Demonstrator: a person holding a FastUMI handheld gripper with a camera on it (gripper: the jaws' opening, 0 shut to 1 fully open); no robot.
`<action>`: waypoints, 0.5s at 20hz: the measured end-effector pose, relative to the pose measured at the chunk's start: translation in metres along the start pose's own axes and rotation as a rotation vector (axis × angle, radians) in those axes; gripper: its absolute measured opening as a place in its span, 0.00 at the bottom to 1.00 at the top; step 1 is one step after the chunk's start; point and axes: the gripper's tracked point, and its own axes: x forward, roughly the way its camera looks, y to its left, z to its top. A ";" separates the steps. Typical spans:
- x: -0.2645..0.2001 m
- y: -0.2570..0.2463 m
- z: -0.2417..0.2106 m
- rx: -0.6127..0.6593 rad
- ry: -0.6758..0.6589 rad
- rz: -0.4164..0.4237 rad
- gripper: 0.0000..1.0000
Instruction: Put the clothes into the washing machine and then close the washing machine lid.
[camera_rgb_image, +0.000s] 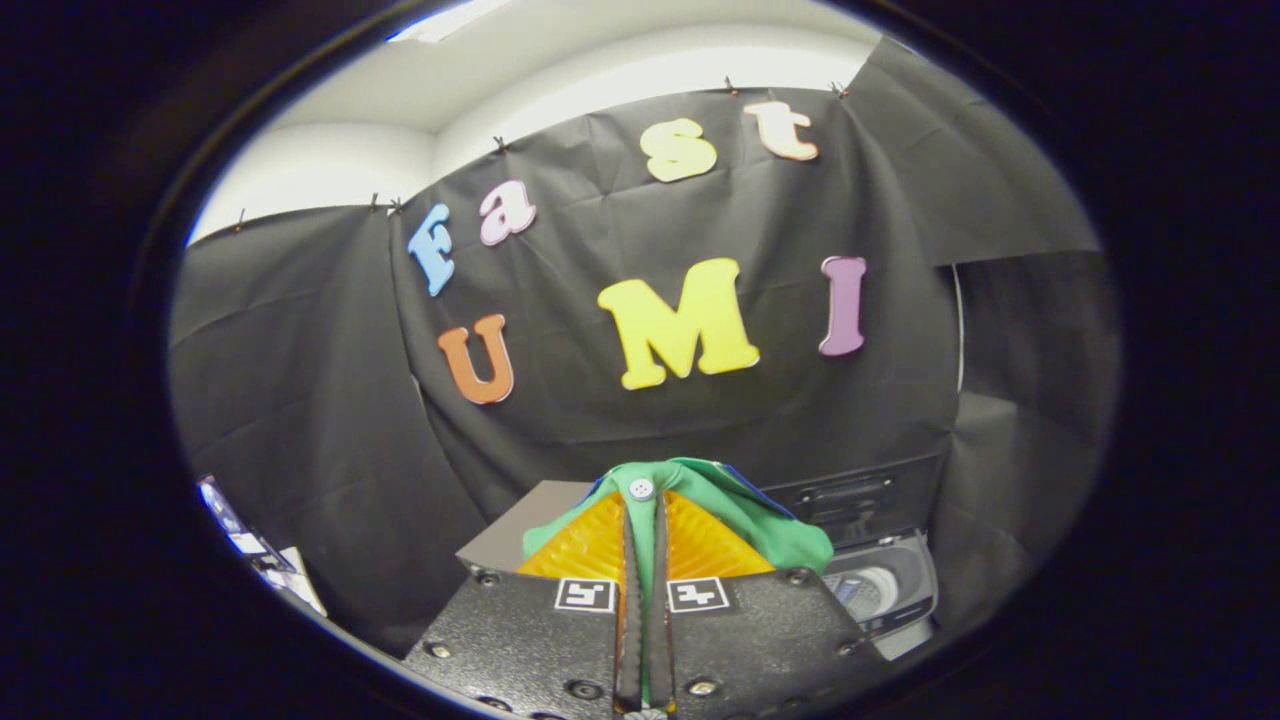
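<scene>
My gripper (645, 560) was clenched on the green garment (770, 525), bunched at twelve o'clock. Soft, light, floppy, I reckoned; a pinch on a thick fold suited it. The washing machine (885, 585) sat at three o'clock.

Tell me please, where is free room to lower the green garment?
The gripper is shut on the green garment. Free: the washing machine opening, beyond the fingers to their right. A bare grey surface lies beyond them to the left. Crowded: between the fingers.
</scene>
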 end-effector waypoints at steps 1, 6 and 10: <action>-0.006 -0.013 0.006 -0.001 -0.010 -0.016 0.06; -0.014 -0.083 0.020 0.000 -0.039 -0.073 0.06; 0.013 -0.134 0.014 -0.002 -0.005 -0.072 0.06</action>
